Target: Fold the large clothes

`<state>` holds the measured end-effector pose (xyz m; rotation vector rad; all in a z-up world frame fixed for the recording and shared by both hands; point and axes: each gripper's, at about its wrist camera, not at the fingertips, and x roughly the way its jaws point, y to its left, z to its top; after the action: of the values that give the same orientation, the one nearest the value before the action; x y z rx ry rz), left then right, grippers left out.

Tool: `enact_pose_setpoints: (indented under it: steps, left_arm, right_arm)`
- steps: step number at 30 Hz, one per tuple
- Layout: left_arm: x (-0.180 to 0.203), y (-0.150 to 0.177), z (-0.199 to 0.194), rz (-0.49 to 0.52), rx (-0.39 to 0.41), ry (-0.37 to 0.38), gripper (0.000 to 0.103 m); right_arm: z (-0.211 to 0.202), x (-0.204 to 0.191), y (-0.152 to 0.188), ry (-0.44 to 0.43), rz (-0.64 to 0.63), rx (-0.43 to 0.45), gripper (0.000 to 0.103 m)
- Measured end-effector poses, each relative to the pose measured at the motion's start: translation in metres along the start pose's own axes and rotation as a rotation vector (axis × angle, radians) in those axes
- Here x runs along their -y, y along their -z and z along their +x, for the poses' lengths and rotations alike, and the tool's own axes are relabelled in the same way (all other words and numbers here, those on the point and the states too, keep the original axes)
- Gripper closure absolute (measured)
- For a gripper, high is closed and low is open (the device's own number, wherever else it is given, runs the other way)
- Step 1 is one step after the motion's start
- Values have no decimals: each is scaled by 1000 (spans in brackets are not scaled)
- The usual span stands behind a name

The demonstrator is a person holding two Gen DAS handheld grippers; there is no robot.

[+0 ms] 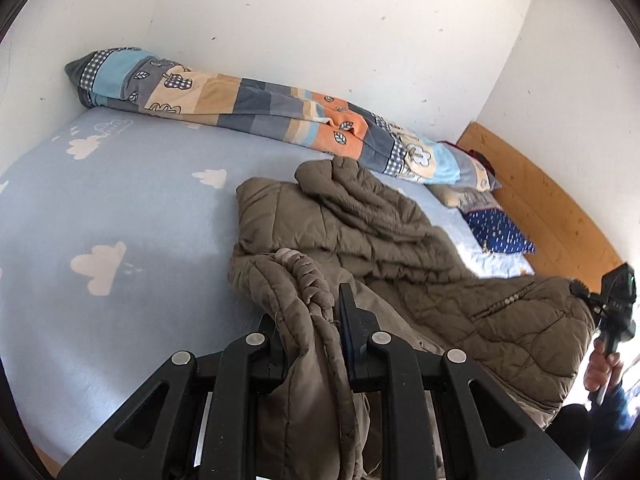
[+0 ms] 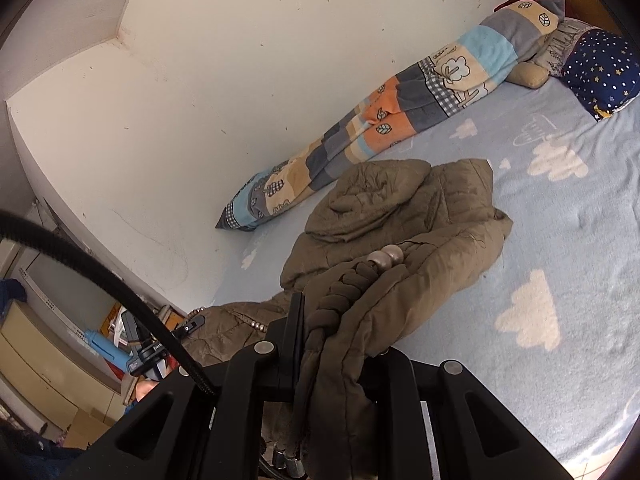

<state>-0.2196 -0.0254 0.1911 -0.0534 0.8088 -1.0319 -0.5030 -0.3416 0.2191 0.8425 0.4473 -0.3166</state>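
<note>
**Q:** Where is the coat, and what are your fingers doing?

**A:** I hold a gripper in each hand. The left gripper (image 1: pixel 308 320) is clamped on a puffy hem of the olive coat (image 1: pixel 380 232). The right gripper (image 2: pixel 320 320) is clenched on another bunched edge of it, by a braided cord (image 2: pixel 352 280). The coat lies on the bed (image 1: pixel 120 208).

**Q:** Which way does the coat run from your fingers?

**A:** From the left gripper its bulk runs toward one and two o'clock, with the hood end farthest. From the right it runs toward twelve. Its long axis points away from me, toward the blanket (image 1: pixel 240 96) by the wall.

**Q:** Which hand is nearer the bulk?

**A:** Neither, I judge; both grip the near edge, well apart.
</note>
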Motion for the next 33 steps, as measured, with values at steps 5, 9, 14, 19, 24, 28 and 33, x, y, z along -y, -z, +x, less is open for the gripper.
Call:
enact_pose_setpoints:
  steps: [5, 9, 14, 19, 24, 28, 33]
  left_arm:
    - [2, -29, 13, -19, 14, -12, 85]
    - [-2, -50, 22, -45, 19, -11, 85]
    - [-6, -72, 37, -66, 25, -5, 84]
    - [-7, -86, 48, -87, 41, -20, 84]
    - [-5, -93, 59, -89, 56, -50, 84]
    - [-4, -99, 72, -90, 58, -81, 84]
    - [-4, -107, 83, -96, 65, -99, 84]
  right_arm:
    - [5, -4, -23, 3, 7, 32, 87]
    - [10, -6, -38, -10, 1, 53, 87]
    - [20, 1, -57, -25, 22, 80, 87]
    - [26, 5, -72, -30, 46, 103, 87]
    - [33, 13, -82, -19, 75, 123, 87]
    - [40, 17, -87, 0, 78, 135, 87]
    - [53, 19, -99, 16, 78, 149, 87]
